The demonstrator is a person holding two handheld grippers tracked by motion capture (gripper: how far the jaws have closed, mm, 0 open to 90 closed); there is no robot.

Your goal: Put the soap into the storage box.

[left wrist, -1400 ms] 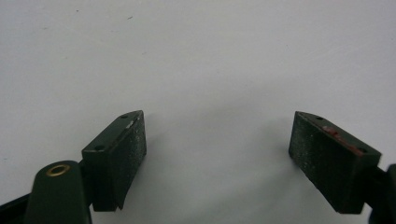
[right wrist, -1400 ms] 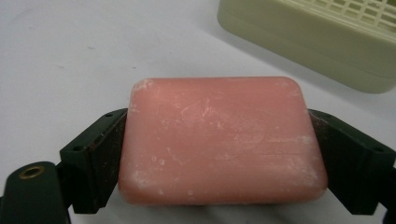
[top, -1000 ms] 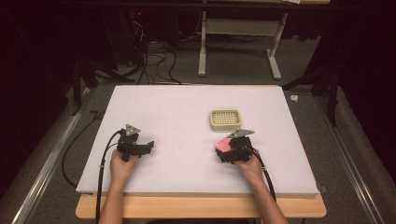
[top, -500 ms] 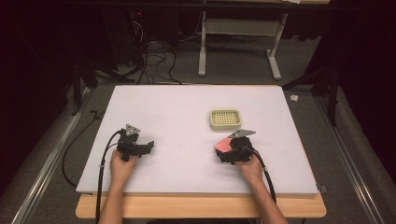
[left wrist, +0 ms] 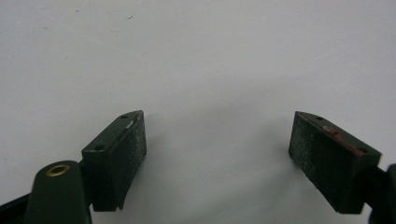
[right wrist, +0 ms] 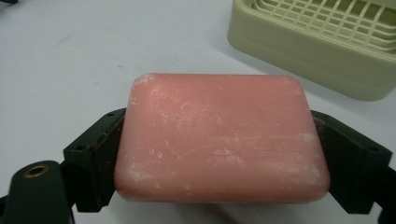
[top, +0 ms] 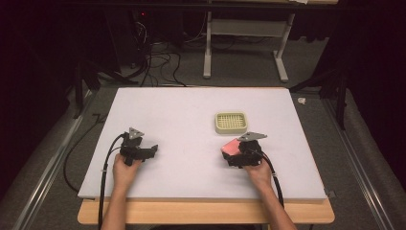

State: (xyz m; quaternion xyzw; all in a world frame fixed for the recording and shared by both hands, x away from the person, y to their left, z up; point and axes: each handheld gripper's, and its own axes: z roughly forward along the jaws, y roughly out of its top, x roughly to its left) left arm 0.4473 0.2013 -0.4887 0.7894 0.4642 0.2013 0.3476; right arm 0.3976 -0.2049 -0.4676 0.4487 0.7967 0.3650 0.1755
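Two handheld grippers over white counter point(top: 191, 115). Right gripper point(top: 233, 152) pinching pink soap bar point(right wrist: 219, 140) by its two ends, bar held flat between black jaws, just above counter surface, near right front. Pale green soap dish point(top: 231, 122) with grid top sits just beyond bar, close but apart. Left gripper point(top: 152, 149) spread wide, nothing between jaws, low over bare counter at left front, well apart from soap bar and soap dish.

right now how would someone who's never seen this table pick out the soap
On the white table, look right of centre, just in front of the cream slotted soap dish. The soap is a pink rounded bar clamped in the right tool, the only coloured thing there.
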